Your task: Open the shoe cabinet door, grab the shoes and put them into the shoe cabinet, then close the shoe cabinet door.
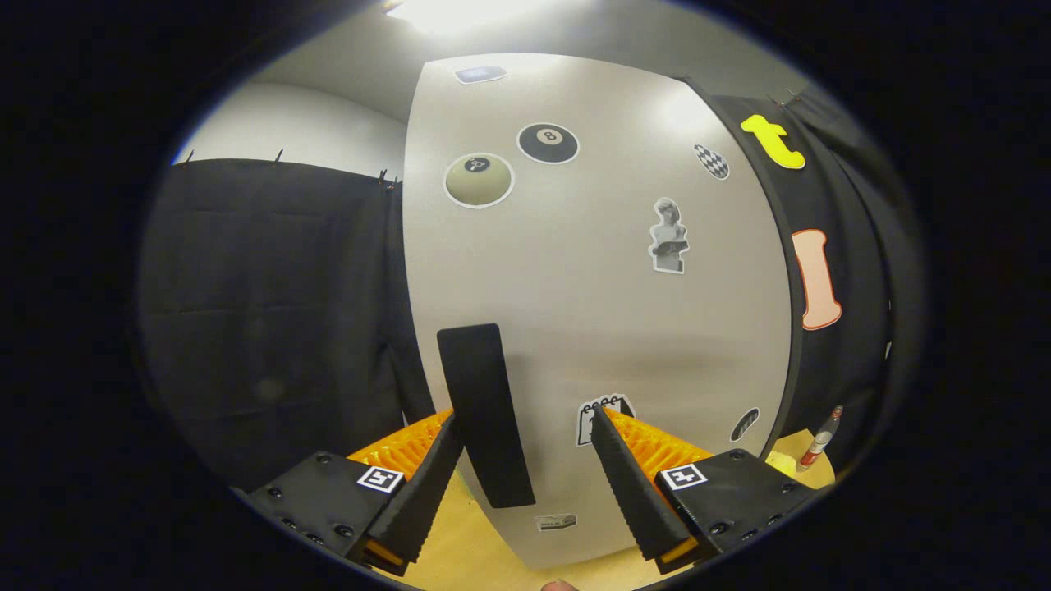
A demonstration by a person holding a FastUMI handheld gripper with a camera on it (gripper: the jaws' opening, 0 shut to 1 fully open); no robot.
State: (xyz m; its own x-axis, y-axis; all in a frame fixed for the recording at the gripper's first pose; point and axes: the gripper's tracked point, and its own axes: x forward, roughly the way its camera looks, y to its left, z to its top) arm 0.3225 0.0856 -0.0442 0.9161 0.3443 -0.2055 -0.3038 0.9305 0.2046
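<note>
The hand-held gripper stands open, its fingers spread and gripping nothing. The white, sticker-covered shoe cabinet door lies shut directly ahead; its black vertical strip handle sits between the fingers, close to the left one. The scene fits a door awaiting opening or one just closed. Risk if the handle is gripped: contact biased to one finger may let the flat strip slip free. A marker rests beyond the right finger

Black cloth wall, pale ceiling with a bright light
</note>
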